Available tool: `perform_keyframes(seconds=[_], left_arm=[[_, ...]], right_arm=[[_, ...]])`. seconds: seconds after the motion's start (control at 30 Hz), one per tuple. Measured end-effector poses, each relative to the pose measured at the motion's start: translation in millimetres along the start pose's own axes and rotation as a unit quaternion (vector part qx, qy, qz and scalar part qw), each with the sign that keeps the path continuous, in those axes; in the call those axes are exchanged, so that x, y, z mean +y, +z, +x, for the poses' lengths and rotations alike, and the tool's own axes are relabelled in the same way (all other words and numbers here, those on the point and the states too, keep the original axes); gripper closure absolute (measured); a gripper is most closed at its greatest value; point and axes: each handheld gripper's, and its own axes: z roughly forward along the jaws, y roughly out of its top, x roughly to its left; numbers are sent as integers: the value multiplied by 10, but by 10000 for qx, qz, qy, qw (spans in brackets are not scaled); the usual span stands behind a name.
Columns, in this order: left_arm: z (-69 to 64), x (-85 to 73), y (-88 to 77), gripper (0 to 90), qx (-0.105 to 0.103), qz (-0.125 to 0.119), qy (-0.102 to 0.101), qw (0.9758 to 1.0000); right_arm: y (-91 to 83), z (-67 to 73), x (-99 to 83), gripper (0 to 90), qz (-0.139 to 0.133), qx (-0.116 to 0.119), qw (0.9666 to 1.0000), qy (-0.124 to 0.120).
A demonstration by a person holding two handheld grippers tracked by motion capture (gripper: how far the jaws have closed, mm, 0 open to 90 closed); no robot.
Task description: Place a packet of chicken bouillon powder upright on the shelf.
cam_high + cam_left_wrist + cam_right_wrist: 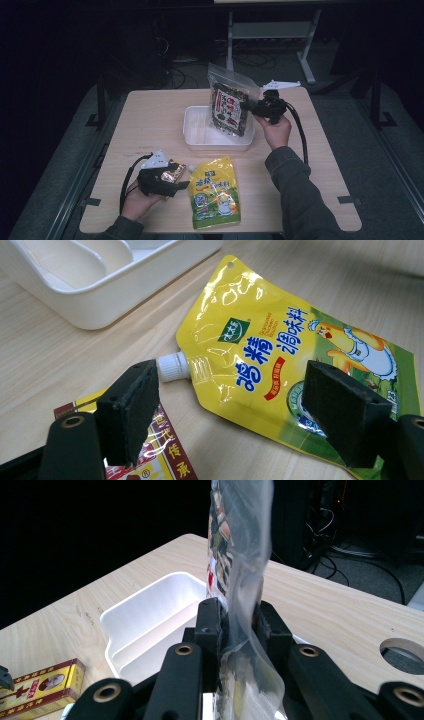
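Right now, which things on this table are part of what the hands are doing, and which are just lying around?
In the job:
- clear bag, clamped upright by the right gripper over the tray
- white tray
- right hand

Lying about:
- yellow spouted pouch, flat on the table
- small red and yellow packet, under the open left gripper

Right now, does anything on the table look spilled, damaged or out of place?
Nothing stands out. The yellow pouch lies flat with its cap on, the white tray sits square, and the right claw holds the clear bag upright above it.
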Motion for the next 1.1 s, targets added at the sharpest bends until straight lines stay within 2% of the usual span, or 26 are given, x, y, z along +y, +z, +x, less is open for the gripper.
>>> perform_keyframes(seconds=[0.17,0.23,0.37,0.63,1.1], left_arm=[[0,-5,6,226,1,15,-6,10000],[0,-6,5,226,6,15,-3,10000],[4,-7,6,226,9,4,-16,10000],[1,-3,-9,226,39,-14,2,10000],[-15,-4,1,226,51,-14,-18,10000]], right_arm=[[-6,-12,-2,718,56,2,10000,78],[-21,-29,-4,646,54,20,9999,126],[-59,-38,-4,572,112,33,9998,175],[-187,-46,-6,480,96,-32,9996,263],[-356,1,-88,389,148,40,9992,371]])
